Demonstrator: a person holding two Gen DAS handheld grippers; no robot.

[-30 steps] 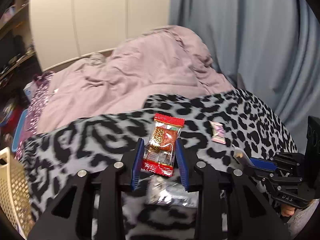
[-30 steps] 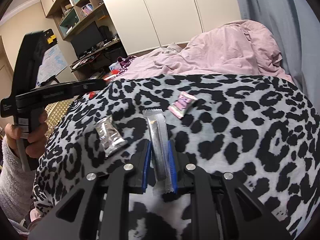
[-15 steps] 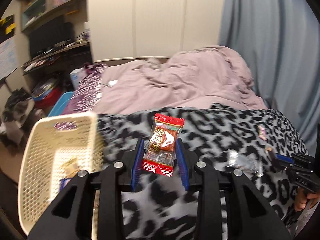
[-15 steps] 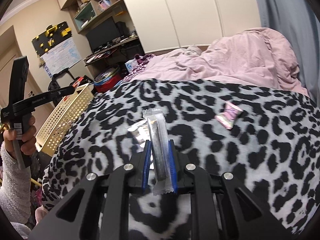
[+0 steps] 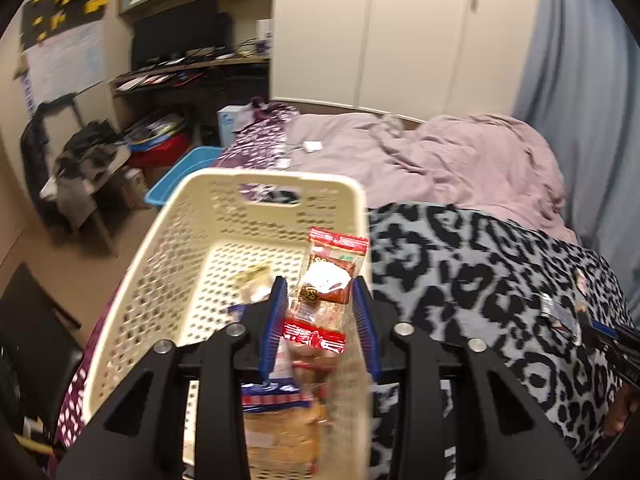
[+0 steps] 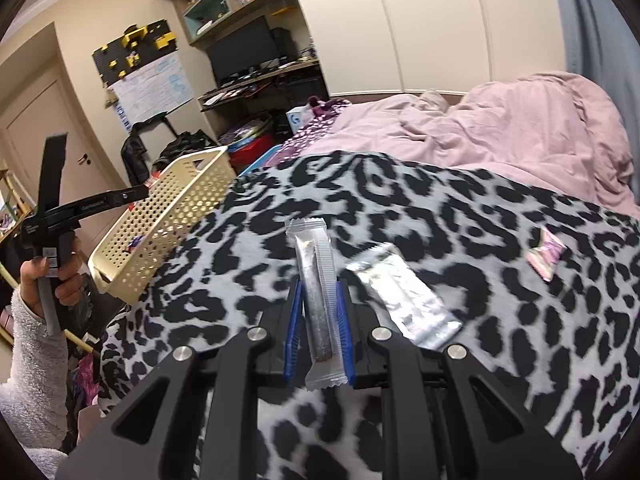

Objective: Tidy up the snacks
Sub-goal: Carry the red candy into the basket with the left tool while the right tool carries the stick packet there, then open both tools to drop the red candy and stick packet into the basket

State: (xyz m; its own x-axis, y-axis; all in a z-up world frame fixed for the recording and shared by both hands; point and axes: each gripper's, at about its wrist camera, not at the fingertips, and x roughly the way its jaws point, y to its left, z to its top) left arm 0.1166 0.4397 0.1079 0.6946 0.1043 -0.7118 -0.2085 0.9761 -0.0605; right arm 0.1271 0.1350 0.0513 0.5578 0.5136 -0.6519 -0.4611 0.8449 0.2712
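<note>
My left gripper is shut on a red snack packet and hangs over the cream plastic basket, near its right wall. Several wrapped snacks lie in the basket's bottom, blurred. My right gripper is shut on a long silver stick packet above the leopard-print blanket. A flat silver pouch lies just to its right, and a small pink candy rests farther right. In the right wrist view the left gripper reaches over the basket.
A pink duvet is heaped behind the blanket. A blue tub, a red tub and a cluttered desk stand on the floor to the left. White wardrobe doors and a blue curtain close the back. A hand in a fuzzy white sleeve holds the left gripper.
My left gripper has swung left from the blanket to above the basket, still holding the red packet. My right gripper has drifted left with the stick packet, so the silver pouch now lies on its right.
</note>
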